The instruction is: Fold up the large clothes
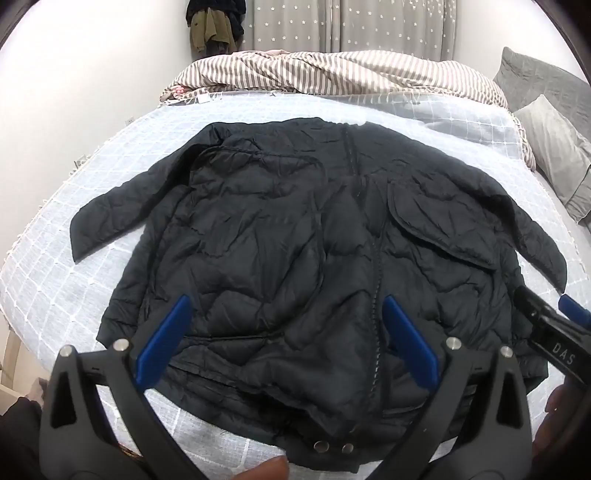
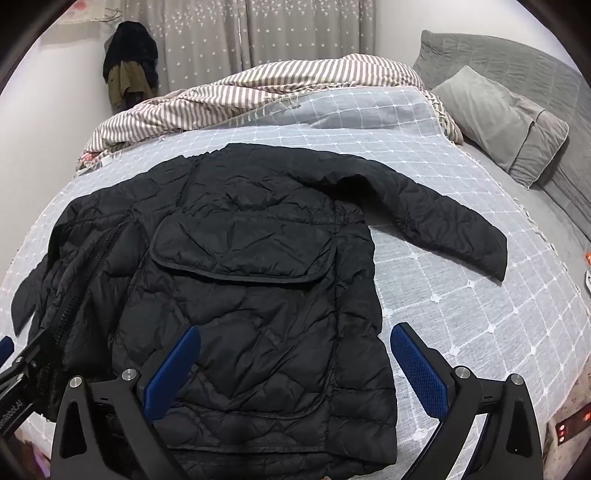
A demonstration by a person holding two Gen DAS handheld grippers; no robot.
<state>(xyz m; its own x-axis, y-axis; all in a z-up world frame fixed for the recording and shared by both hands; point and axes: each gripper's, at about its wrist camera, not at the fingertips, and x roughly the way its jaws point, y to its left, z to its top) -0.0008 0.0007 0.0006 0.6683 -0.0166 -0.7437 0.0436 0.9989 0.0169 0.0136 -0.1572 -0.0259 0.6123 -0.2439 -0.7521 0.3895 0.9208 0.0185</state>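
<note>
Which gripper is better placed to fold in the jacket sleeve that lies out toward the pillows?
Probably the right gripper: it hovers open over the black jacket beside that sleeve. The left gripper sits nearer the zipper.

We see a bed (image 1: 55, 221) under a pale grid-patterned coverlet (image 2: 461, 314). Along the top of the frame a striped duvet (image 1: 332, 70) lies bunched. At upper right we see grey pillows (image 2: 498, 122); behind, star-dotted curtains (image 2: 258, 33). At upper left dark and olive clothes (image 2: 129, 66) hang against the wall.
</note>
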